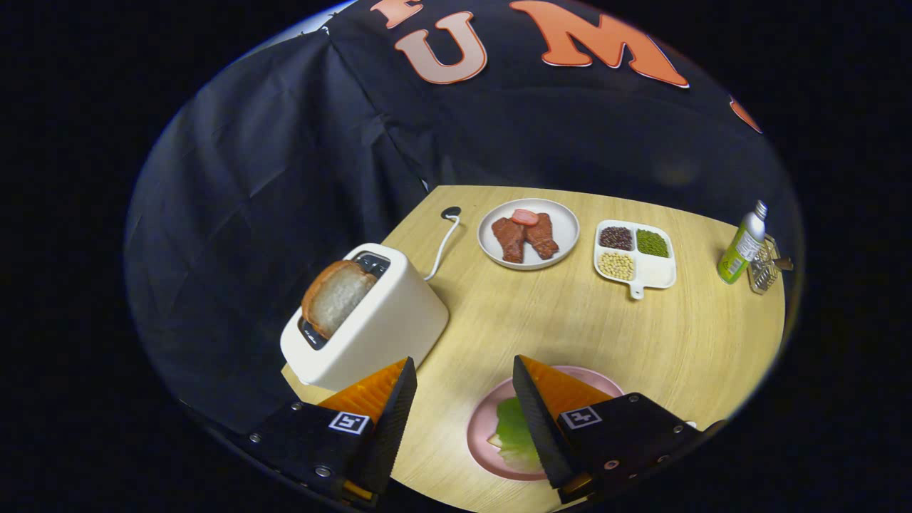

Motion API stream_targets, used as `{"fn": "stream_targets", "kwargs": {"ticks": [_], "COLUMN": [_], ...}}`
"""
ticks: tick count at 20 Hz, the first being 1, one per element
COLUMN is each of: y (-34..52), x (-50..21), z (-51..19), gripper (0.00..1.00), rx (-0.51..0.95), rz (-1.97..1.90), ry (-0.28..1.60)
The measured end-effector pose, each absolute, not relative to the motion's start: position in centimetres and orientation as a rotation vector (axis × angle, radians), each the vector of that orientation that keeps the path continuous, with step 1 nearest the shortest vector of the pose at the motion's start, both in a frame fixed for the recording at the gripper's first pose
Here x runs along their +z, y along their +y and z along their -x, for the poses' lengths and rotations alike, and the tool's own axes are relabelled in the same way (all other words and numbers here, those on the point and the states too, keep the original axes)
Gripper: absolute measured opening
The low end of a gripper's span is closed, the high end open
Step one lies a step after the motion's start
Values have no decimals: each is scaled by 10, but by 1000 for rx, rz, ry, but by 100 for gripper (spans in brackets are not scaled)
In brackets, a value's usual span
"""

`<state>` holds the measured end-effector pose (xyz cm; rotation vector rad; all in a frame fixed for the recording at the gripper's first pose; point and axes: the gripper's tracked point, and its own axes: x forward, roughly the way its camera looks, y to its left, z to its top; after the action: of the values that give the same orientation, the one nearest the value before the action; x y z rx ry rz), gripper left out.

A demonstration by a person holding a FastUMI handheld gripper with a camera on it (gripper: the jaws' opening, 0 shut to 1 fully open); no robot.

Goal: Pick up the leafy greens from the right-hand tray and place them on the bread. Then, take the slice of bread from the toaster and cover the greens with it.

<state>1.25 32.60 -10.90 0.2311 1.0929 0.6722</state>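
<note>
My gripper (462,370) hangs above the wooden table with its fingers open and nothing between them. Under the right finger (541,399) lies a pink plate (484,427) with leafy greens (514,431) on it; the finger hides part of both, and what lies beneath the greens is barely visible. Just ahead of the left finger (385,392) stands a white toaster (385,320) with a slice of bread (333,296) sticking up out of its slot.
Beyond the fingers a white plate (563,239) holds brown meat pieces. To its right is a white compartment tray (652,274) of beans, then a green bottle (742,246) and a small grater (764,265) by the table edge. The toaster's cord (443,246) runs back.
</note>
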Motion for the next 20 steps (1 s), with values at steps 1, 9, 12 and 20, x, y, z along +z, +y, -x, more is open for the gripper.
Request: {"fn": "stream_targets", "kwargs": {"ticks": [1, 9, 12, 20], "y": [335, 410, 430, 464], "x": [-103, -55, -48, -66], "z": [-14, -26, -25, -25], "gripper": [83, 85, 85, 80], "rx": [686, 798, 814, 786], "rz": [-232, -233, -241, -214], "ry": [1097, 1106, 1139, 1267]}}
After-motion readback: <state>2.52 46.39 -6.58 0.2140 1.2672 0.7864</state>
